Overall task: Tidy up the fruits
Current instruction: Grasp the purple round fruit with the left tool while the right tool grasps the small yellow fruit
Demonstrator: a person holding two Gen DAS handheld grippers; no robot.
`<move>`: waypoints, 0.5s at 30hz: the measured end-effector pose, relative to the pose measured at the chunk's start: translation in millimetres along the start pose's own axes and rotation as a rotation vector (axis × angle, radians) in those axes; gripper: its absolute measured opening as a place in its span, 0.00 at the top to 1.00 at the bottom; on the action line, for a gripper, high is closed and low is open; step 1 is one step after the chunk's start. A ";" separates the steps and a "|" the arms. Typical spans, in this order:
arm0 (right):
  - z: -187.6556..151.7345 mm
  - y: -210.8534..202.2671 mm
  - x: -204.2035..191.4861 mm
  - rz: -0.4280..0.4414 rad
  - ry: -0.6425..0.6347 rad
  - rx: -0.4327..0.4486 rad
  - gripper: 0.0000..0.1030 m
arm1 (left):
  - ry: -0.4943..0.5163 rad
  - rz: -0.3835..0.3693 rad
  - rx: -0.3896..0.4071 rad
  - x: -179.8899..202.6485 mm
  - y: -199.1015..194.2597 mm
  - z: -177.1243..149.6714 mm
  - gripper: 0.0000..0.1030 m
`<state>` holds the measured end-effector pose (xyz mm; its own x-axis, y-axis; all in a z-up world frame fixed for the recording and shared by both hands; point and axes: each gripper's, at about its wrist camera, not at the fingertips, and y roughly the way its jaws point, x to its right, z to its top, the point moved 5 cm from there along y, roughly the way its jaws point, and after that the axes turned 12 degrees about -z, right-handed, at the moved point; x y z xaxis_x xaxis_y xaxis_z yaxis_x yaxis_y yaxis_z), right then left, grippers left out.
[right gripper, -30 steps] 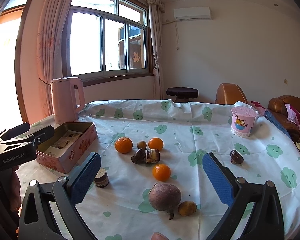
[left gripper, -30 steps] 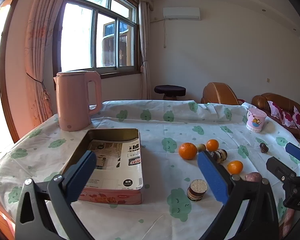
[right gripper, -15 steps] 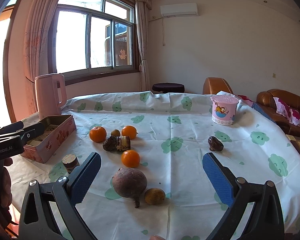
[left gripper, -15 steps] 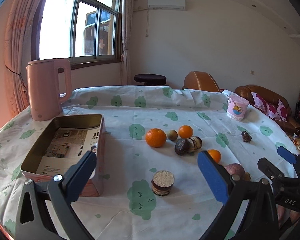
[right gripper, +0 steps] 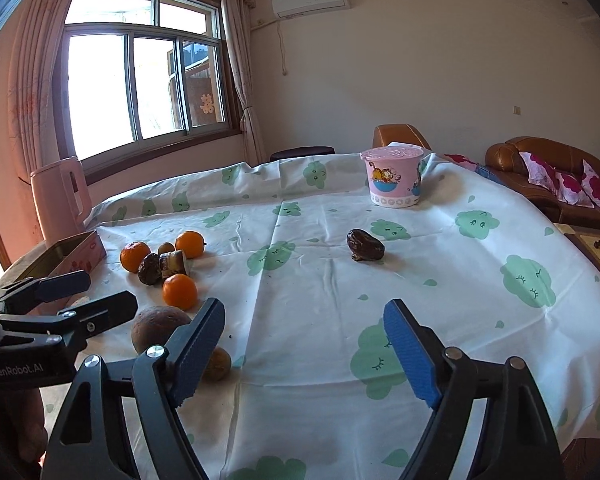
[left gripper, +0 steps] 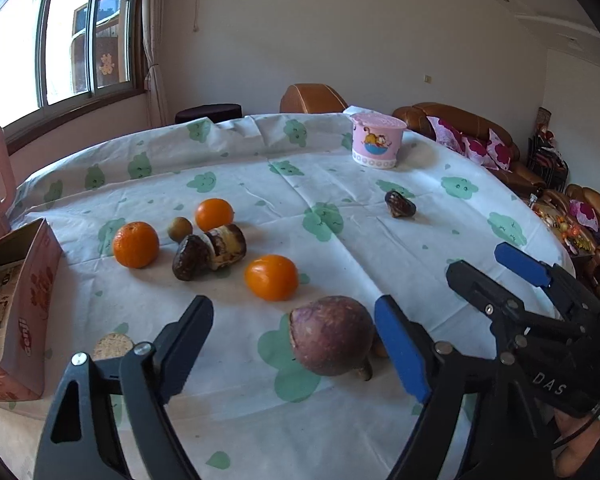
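The big purple fruit [left gripper: 332,336] is being lined up between the wide, empty jaws of the left gripper [left gripper: 296,344]. It sits well right of the tin box [left gripper: 16,300]. Next, it must be closed on gently. The right gripper [right gripper: 304,344] is held wide too, holding nothing.

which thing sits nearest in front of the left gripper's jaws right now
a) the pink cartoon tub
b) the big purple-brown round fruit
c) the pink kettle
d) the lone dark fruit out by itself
b: in the left wrist view the big purple-brown round fruit lies on the tablecloth right ahead of the open left gripper, while the pink cartoon tub and the lone dark fruit sit much farther back.
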<state>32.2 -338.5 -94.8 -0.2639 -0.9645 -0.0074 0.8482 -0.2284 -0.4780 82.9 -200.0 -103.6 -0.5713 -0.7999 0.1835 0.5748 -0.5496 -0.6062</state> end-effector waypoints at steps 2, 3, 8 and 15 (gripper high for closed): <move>0.4 0.9 4.8 -0.004 0.009 0.002 0.20 | 0.005 -0.003 -0.039 2.2 11.4 -2.6 0.26; 0.5 1.3 6.9 -0.002 0.016 0.000 0.21 | -0.002 -0.027 -0.049 2.3 13.7 -3.3 0.32; -1.3 2.8 4.4 0.030 0.015 -0.011 0.22 | -0.022 -0.104 -0.021 1.5 6.1 -4.3 0.54; -9.8 2.8 -32.3 0.124 -0.085 -0.049 0.38 | -0.003 -0.091 0.013 -6.0 -6.8 -5.8 0.56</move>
<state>38.5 -306.7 -104.6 -0.1168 -0.9931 0.0045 0.8479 -0.1021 -0.5202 79.0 -190.1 -105.1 -0.6199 -0.7471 0.2398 0.5282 -0.6234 -0.5766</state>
